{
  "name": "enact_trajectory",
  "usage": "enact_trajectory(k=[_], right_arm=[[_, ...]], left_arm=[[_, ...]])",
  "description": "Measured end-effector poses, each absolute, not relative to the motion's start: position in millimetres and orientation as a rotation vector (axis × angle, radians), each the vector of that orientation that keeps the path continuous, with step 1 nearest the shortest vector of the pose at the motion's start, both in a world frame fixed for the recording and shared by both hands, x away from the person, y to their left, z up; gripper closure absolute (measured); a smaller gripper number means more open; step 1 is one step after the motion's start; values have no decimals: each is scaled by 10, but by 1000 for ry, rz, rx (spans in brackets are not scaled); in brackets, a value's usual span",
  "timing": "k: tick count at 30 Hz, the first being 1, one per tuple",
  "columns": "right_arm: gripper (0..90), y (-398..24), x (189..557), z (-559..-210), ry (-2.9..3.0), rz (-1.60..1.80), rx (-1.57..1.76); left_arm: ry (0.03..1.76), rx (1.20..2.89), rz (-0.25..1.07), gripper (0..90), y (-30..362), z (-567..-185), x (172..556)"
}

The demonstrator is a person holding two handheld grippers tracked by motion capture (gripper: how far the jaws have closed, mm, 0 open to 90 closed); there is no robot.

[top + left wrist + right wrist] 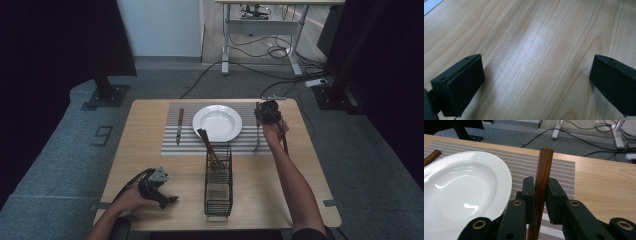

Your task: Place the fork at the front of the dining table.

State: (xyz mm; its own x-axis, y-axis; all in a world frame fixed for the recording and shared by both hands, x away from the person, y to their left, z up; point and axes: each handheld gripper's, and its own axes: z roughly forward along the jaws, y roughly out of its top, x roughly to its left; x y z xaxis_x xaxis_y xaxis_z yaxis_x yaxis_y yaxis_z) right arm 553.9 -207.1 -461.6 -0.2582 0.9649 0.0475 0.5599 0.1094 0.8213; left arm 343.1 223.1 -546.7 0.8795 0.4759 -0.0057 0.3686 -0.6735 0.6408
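My right gripper [267, 114] [541, 186] is shut on the wooden handle [544, 165] of a fork [257, 141]. The fork lies lengthwise along the right side of a striped placemat [170, 145], its metal end pointing toward me. A white plate [217, 122] [461, 187] sits mid-mat, just left of that gripper. A wooden-handled knife [179, 125] lies left of the plate; its handle tip [431, 156] shows beyond the plate. My left gripper [169, 201] [536, 82] rests open on bare wood near the front left, nothing between its jaws.
A black wire basket [218, 200] stands in the table's middle front and holds another wooden-handled utensil [206, 141] leaning toward the plate. Beyond the far edge are carpet, floor cables [270, 50] and a desk frame. Dark stands flank the table.
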Motion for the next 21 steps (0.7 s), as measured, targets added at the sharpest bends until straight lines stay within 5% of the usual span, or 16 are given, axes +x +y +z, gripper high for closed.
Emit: enact_trajectory(k=[21], right_arm=[[768,-2181,5847,-5040,1863,1012,1652]], left_arm=[[602,2379,212,0,2227,-5470,3439]])
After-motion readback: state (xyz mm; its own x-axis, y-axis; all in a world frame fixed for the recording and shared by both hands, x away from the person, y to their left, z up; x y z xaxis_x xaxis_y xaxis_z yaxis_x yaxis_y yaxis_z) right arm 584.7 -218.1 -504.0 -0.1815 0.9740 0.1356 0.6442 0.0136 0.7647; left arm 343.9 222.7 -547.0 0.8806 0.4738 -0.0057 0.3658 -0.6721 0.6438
